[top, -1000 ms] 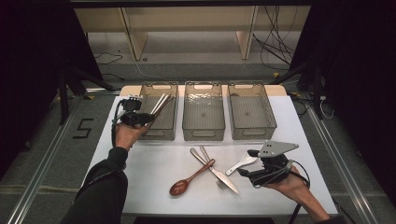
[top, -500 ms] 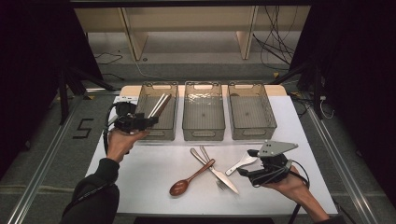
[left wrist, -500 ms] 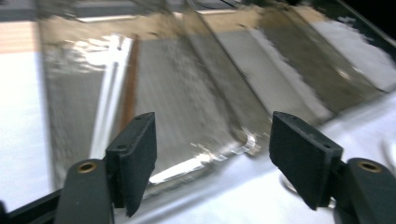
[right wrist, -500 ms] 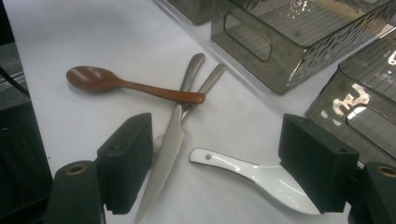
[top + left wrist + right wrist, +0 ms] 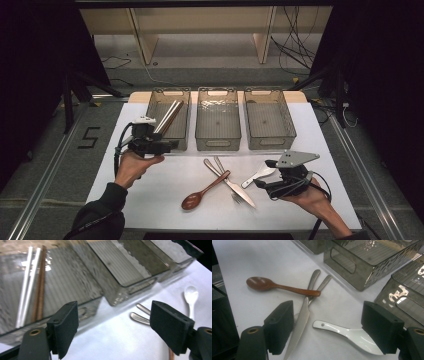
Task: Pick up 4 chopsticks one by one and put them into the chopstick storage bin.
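Observation:
My left gripper [image 5: 171, 145] hovers at the near left corner of the left bin [image 5: 152, 107]. Its jaws have just been opening and stand wide with nothing between them [image 5: 112, 330]. A silver pair and a brown pair of chopsticks [image 5: 169, 117] lean inside that bin [image 5: 30, 290]. My right gripper [image 5: 260, 183] rests low at the table's near right, open. The white ceramic spoon [image 5: 342, 331] lies on the table between its pads, untouched. A wooden spoon [image 5: 200, 194], a knife [image 5: 235, 187] and a fork [image 5: 220, 165] lie crossed in the middle.
Two more clear bins, middle [image 5: 218, 142] and right [image 5: 272, 140], stand beside the left one at the back of the white table [image 5: 150, 190]. Metal rails run along both sides of the table. Cables trail from both grippers.
The left hand has drawn back from over the left bin toward the person, and the chopsticks stay behind in the bin. The right hand has not moved.

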Demonstrator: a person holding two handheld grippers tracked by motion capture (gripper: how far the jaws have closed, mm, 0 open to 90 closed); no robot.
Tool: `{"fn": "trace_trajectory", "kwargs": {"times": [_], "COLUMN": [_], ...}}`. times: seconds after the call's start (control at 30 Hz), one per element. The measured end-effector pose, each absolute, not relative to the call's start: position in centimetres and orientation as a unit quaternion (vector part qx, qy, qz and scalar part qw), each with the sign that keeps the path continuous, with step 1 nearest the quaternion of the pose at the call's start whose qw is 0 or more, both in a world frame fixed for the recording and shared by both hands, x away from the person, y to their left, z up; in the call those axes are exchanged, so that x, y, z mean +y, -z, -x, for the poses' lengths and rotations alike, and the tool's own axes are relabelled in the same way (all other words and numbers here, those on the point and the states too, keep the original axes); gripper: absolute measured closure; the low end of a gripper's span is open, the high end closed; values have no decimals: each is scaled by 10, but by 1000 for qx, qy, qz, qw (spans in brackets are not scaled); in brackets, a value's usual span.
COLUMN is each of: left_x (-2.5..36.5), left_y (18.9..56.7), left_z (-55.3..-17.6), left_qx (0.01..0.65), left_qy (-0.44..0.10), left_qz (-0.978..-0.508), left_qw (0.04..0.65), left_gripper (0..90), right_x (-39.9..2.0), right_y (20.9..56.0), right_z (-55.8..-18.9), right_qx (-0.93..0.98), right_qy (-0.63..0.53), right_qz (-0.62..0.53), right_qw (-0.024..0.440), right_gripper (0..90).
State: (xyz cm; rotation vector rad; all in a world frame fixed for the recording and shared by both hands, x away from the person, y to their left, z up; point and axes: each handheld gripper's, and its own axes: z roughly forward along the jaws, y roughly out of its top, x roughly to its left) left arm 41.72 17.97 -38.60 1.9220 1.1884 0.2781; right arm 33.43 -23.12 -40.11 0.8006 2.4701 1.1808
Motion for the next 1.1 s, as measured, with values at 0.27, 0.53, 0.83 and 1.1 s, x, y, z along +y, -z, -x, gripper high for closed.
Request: {"fn": "trace_trajectory", "kwargs": {"times": [0.27,0.53,0.83,1.1], "left_x": [164,144,124,116], "left_y": [390,398,405,408], "left_z": [-405,-398,-390,-389], "left_qx": [448,422,394,385], "left_qy": [-95,-77,-67,-58], "left_qz": [-782,-803,-827,-840], "left_qw": [423,414,395,379], "left_gripper": [203,196,188,184], "right_x": [-232,-235,-239,-241], "right_y": [401,401,401,403], "right_z": [-334,-335,-331,-332], "right_qx": [856,852,846,845], "right_qy": [-410,-415,-423,-424], "right_qz": [-278,-284,-291,-293], "right_qw": [146,147,144,143], "right_gripper": [273,271,265,264]}}
